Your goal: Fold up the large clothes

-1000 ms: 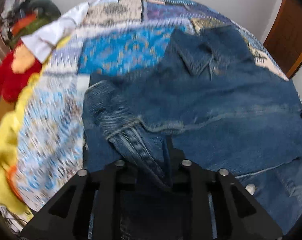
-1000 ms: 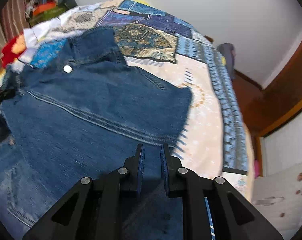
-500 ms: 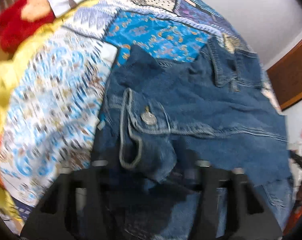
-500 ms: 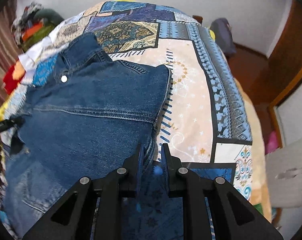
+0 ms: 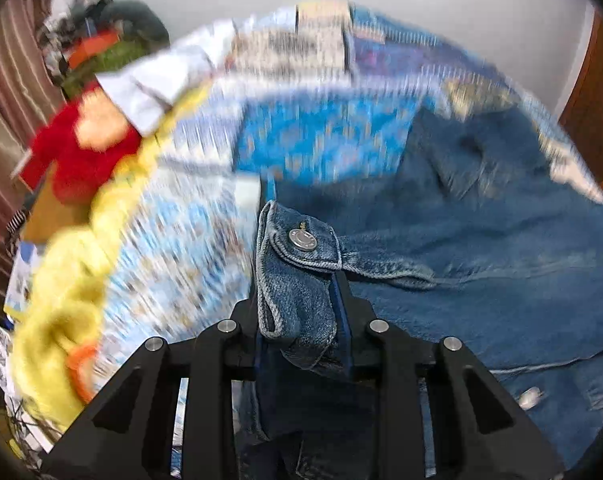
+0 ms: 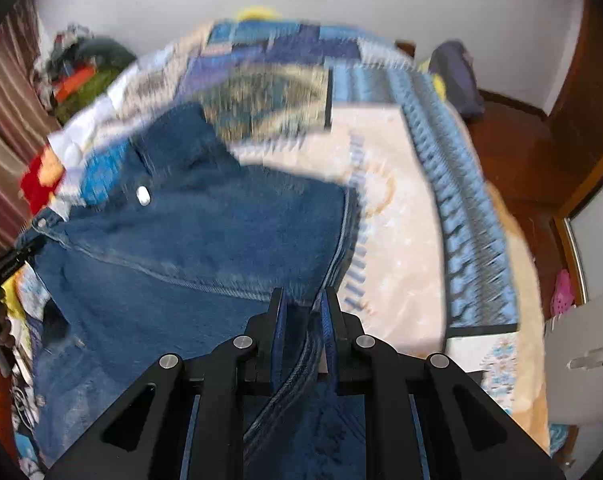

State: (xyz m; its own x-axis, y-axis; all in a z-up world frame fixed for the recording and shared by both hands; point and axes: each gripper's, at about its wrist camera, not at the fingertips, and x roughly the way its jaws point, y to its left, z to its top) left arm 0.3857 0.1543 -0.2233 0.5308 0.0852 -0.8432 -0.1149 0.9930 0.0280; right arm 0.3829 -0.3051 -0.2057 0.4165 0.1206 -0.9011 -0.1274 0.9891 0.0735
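A denim jacket (image 6: 205, 240) lies spread across a patchwork-covered bed (image 6: 401, 216), its near edges pinched in the closed left claw (image 5: 301, 308) and right claw (image 6: 303, 316).

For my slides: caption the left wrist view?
Left gripper pinching a denim jacket cuff above a patchwork bedspread.

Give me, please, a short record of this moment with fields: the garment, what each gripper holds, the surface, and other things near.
garment: denim jacket, spread over the bed, blurred by motion
left gripper: shut on a cuff with a metal snap button
right gripper: shut on a stitched edge of the jacket
surface: patchwork bedspread
nearby: red plush toy and yellow fabric at the bed's left side
fold state: cannot tell
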